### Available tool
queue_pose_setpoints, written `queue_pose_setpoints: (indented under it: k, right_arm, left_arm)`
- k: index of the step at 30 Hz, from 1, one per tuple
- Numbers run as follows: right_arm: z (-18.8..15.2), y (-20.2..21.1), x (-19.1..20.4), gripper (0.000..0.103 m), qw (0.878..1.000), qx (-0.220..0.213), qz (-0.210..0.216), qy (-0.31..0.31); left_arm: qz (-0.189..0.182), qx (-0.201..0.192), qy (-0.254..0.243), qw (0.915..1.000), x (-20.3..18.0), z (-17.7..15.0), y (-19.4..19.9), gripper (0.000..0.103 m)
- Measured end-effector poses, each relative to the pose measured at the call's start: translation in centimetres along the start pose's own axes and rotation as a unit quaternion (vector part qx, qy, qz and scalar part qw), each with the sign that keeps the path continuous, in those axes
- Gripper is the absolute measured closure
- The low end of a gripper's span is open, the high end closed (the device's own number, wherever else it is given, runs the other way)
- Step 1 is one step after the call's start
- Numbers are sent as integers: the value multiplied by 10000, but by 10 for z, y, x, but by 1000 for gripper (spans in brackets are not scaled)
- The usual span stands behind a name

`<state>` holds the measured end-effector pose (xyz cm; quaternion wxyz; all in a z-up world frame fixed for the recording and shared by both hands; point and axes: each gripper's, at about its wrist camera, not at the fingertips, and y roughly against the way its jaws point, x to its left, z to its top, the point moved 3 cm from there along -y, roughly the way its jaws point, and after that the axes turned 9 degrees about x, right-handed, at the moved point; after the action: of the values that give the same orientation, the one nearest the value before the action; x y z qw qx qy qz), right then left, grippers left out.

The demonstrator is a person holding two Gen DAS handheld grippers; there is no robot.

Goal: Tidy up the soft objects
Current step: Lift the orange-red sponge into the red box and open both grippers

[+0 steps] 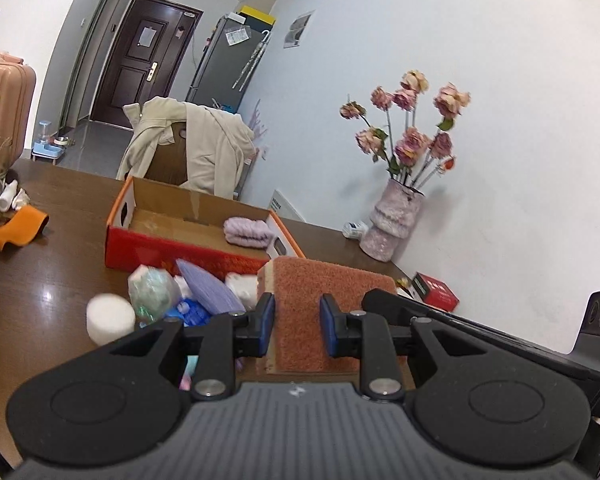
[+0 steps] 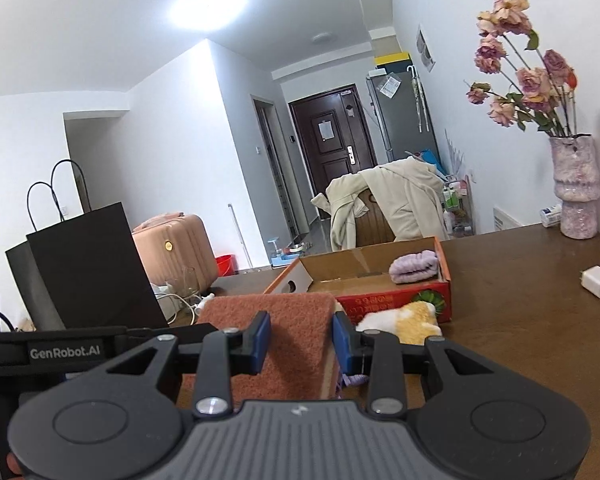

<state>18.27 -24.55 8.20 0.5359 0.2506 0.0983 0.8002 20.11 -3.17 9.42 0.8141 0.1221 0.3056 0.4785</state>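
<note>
"GenRobot.AI" reads in pale letters along the black body of the left gripper (image 2: 64, 350), seen from the right wrist; the print on the red side of the cardboard box (image 1: 188, 236) is too blurred to read. Both grippers pinch one rust-coloured sponge block (image 1: 300, 312), a rough scouring face over a paler foam layer, held up off the brown table (image 1: 60, 272). The left gripper (image 1: 297, 328) and right gripper (image 2: 300, 340) each have their blue pads narrowed against it. Behind it, a rolled lilac towel (image 1: 246, 232) lies in the box's far corner. A yellow-and-white plush toy (image 2: 404, 320), a white roll (image 1: 110, 318) and a vase of dried roses (image 1: 392, 220) stand around.
</note>
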Motion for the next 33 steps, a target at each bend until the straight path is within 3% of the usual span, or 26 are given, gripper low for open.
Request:
queue_pose_setpoints:
  k: [4, 10, 15, 18, 22, 27, 29, 33]
  right_arm:
    - [35, -42, -1, 70, 9999, 114, 13, 39]
    - [107, -143, -22, 70, 9985, 428, 266, -231]
    - [161, -252, -42, 70, 9961, 816, 234, -239]
    - [179, -331, -62, 70, 9890, 1371, 184, -531]
    - [181, -423, -87, 70, 9764, 1975, 89, -869]
    - [162, -501, -105, 71, 9648, 2425, -97, -1016]
    - [151, -514, -109, 74, 9594, 2561, -81, -1177]
    - [141, -519, -107, 74, 9609, 2489, -32, -1212]
  left_arm:
    - [105, 93, 1, 9999, 27, 49, -34, 78]
    - [384, 270, 162, 9988, 79, 137, -102, 78]
    - [786, 660, 378, 9940, 140, 197, -190, 78]
    - [916, 1043, 645, 9882, 182, 218, -247, 78]
    - [1372, 1445, 697, 9775, 223, 228, -313, 77]
    - [1909, 1874, 458, 9625, 250, 221, -369, 77]
    - [1933, 1677, 301, 9662, 247, 219, -366, 76]
    - [1882, 1449, 223, 9711, 241, 223, -347, 70]
